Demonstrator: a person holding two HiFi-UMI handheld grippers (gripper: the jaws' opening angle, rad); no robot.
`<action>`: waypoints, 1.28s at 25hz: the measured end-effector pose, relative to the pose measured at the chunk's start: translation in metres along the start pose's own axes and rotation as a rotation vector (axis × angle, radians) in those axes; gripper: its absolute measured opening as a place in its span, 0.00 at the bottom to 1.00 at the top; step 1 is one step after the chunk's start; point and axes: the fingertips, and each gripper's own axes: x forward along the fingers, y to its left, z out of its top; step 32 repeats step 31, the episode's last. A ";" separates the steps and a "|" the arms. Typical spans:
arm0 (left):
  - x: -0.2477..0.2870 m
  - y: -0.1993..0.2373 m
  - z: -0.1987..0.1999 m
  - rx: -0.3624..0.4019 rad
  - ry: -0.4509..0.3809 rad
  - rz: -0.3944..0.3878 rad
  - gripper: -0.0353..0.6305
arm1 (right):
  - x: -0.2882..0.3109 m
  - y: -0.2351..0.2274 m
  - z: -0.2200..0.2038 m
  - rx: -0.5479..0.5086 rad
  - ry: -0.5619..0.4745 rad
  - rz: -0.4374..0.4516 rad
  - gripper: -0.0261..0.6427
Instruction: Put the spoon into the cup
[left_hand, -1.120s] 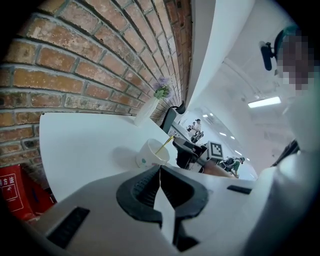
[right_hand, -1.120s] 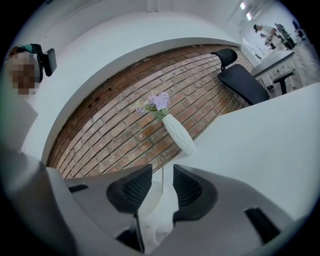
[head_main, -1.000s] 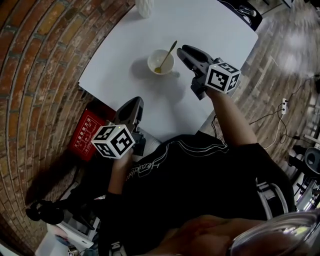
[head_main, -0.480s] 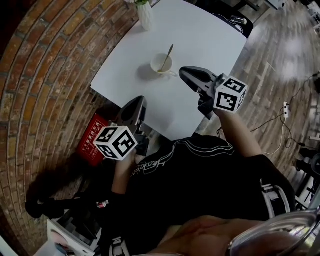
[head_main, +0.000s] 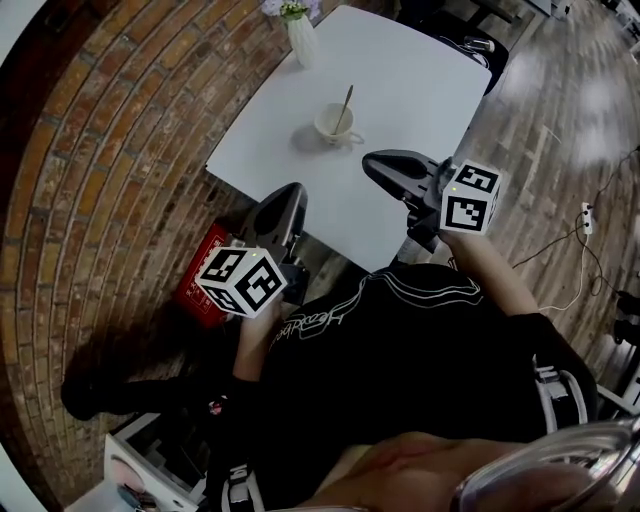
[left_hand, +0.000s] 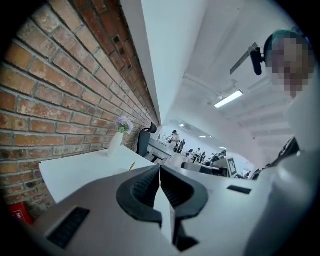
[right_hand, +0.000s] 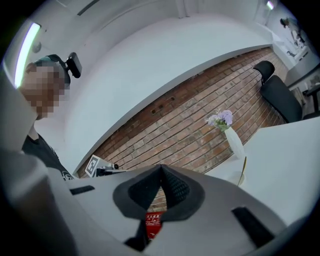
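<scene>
A white cup (head_main: 333, 123) stands on the white table (head_main: 400, 90) with a gold spoon (head_main: 345, 103) leaning inside it, handle up. The same spoon (right_hand: 243, 167) and cup (right_hand: 235, 177) show at the right of the right gripper view. My right gripper (head_main: 372, 163) hangs over the table's near part, short of the cup, jaws shut and empty. My left gripper (head_main: 291, 196) is off the table's near-left edge, lifted above the floor, also shut with nothing in it. Both point roughly level.
A white vase with purple flowers (head_main: 301, 37) stands at the table's far left corner. A brick wall (head_main: 110, 150) runs along the left. A red box (head_main: 203, 270) sits on the floor below the left gripper. A black chair (head_main: 470, 50) stands beyond the table.
Both grippers have pulled back from the cup and risen. The right gripper, near the cup a second ago, now sits near the table's front edge. The spoon stays in the cup.
</scene>
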 end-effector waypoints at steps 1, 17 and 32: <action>-0.002 -0.003 0.001 0.013 -0.003 -0.002 0.06 | -0.001 0.003 0.000 -0.014 -0.003 -0.006 0.03; 0.006 -0.007 -0.003 0.025 0.016 -0.018 0.06 | -0.003 0.006 -0.003 -0.039 -0.005 -0.007 0.03; 0.027 0.002 -0.002 0.014 0.038 -0.016 0.06 | -0.002 -0.018 0.006 -0.034 0.000 -0.025 0.03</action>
